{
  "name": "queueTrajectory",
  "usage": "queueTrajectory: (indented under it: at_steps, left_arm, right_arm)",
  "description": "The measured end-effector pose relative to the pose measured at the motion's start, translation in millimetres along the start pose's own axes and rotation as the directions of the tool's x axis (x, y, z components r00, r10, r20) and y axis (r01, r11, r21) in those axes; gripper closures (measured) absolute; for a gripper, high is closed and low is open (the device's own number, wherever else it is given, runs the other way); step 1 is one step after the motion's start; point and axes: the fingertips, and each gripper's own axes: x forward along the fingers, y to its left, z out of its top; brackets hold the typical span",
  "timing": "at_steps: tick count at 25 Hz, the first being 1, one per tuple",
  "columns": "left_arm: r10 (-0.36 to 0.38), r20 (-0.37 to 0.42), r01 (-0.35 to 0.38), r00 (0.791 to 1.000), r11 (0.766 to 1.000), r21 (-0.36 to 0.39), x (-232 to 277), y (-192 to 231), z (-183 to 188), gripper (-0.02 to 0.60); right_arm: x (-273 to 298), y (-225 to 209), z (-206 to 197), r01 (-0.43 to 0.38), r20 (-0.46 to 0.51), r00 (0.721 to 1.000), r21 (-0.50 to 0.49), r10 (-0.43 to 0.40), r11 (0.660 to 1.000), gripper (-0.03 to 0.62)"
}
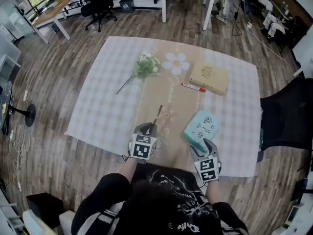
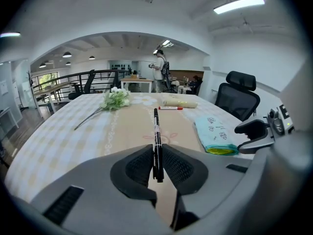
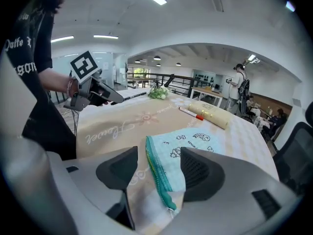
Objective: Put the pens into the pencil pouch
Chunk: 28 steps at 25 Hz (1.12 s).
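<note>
While left gripper (image 1: pixel 149 129) clamps black pen (image 1: pixel 157 114), red pen (image 1: pixel 193 87) lies beside beige case (image 1: pixel 210 79).

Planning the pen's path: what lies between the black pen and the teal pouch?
Only bare tablecloth: in the head view, nothing sits between the black pen and the teal pouch.

Person in a black short-sleeved T-shirt (image 1: pixel 172 210) with white lettering. The left gripper (image 1: pixel 152 127) and right gripper (image 1: pixel 203 146) have grey moulded shells and black ribbed pads (image 2: pixel 139 168), each carrying a white cube (image 1: pixel 142 147) printed with black square markers.
</note>
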Motion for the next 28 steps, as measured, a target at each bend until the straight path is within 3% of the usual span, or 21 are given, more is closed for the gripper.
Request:
queueTrajectory:
  at_steps: [5,10,15,18,24,28]
  left_arm:
    - [-0.085,-0.016,0.086,0.996,0.996,0.033,2,-33,0,0.506]
    - [-0.142,-0.028,0.144,0.989,0.988,0.055,5,-55,-3,0.506]
    - [-0.171,-0.041,0.174,0.984,0.982,0.069,9,-61,-6,0.506]
    - [-0.176,-0.044,0.179,0.983,0.982,0.067,8,-59,-7,0.506]
    - [-0.191,-0.038,0.193,0.981,0.979,0.070,7,-58,-2,0.506]
    - [-0.232,-0.041,0.235,0.972,0.967,0.096,5,-69,0,0.506]
  right_arm:
    - [3,-7,-21,0.000,-0.086,0.996,-0.092,-0.008,0.996,0.307]
    - [9,-20,-33,0.015,-0.115,0.993,-0.100,-0.026,0.995,0.322]
    - [18,-23,-33,0.018,-0.119,0.992,-0.120,-0.033,0.993,0.409]
    - [19,-21,-30,0.024,-0.109,0.993,-0.125,-0.037,0.992,0.505]
    - [21,-26,-14,0.020,-0.071,0.997,-0.080,-0.026,0.997,0.545]
    - [19,-31,-4,0.000,-0.021,1.000,0.051,0.001,0.999,0.549]
